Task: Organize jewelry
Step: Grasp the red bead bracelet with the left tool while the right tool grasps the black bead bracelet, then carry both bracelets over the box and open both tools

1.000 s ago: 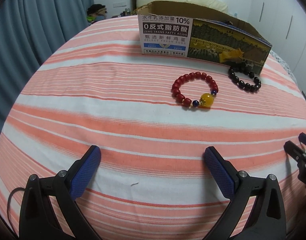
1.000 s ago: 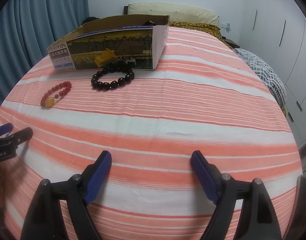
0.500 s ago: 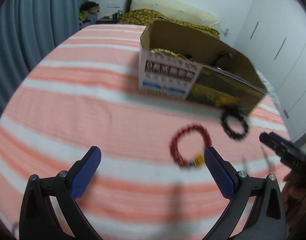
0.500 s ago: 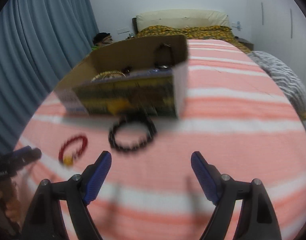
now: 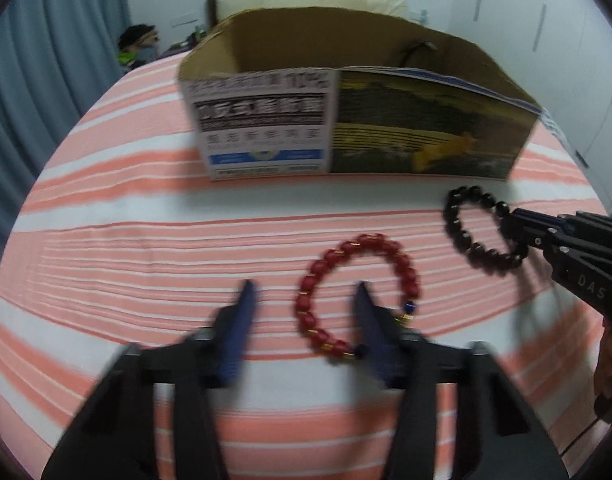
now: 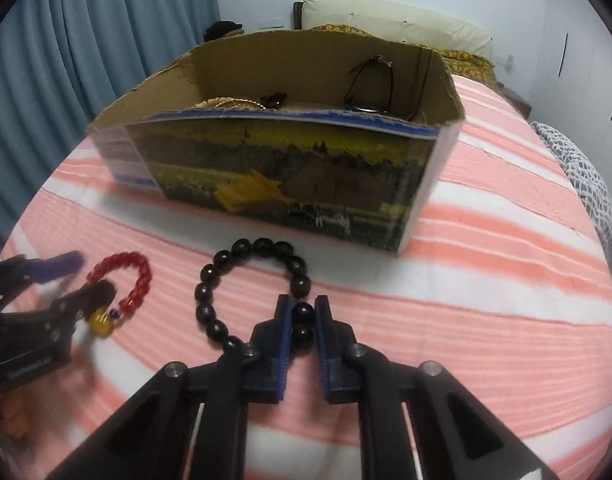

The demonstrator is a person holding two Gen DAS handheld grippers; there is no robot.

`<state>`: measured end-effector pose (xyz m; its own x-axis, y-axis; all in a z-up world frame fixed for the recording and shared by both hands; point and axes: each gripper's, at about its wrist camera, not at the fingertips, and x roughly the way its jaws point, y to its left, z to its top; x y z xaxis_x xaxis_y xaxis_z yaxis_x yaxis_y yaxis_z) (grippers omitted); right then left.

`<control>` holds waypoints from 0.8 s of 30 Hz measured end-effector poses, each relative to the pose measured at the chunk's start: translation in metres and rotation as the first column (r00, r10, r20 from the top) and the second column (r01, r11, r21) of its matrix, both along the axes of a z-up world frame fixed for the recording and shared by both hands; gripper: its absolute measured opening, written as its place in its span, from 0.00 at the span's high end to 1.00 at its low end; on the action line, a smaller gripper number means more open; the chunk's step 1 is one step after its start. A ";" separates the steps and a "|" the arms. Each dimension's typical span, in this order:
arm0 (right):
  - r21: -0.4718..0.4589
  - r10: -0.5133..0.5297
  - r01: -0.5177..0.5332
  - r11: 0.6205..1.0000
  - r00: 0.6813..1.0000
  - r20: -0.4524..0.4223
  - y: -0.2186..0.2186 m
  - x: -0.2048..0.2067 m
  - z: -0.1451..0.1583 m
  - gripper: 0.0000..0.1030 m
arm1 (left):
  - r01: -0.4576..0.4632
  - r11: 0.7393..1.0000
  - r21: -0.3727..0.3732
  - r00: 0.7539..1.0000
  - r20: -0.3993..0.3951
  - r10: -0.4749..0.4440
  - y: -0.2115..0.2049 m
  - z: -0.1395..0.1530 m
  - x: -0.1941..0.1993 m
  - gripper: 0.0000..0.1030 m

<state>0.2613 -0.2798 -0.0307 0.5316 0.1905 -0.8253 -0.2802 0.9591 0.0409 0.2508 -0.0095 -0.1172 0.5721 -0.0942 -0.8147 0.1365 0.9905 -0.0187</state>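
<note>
The right claw (image 6: 303,322) is clenched on the near-right beads of the black bracelet (image 6: 250,292), which lies flat as a ring on the striped bed (image 6: 466,320), its loop spreading away to the claw's left and toward the box. The left claw (image 5: 304,322) is parted, its blue fingers (image 5: 242,320) straddling the left side of the red bracelet (image 5: 358,300), one finger inside the loop and one outside; this ring also lies flat, its yellow bead (image 6: 100,323) at the near end. Beyond both stands the open cardboard box (image 6: 282,176), long side facing the claws, holding glasses (image 6: 370,84) and pale beads (image 6: 230,103).
</note>
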 end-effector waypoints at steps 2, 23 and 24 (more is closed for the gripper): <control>0.002 0.010 -0.010 1.000 1.000 0.008 -0.002 -0.010 0.004 0.89 | 0.019 0.999 -0.036 1.000 -0.007 -0.020 -0.003 0.001 -0.005 0.92; 0.115 0.082 -0.104 0.988 0.980 0.182 -0.019 -0.081 0.128 0.89 | 0.065 0.947 -0.316 0.989 0.148 -0.018 0.034 0.128 -0.041 0.93; 0.116 0.089 -0.112 0.987 0.978 0.189 -0.017 -0.080 0.134 0.89 | 0.074 0.943 -0.324 0.987 0.156 -0.024 0.037 0.138 -0.036 0.93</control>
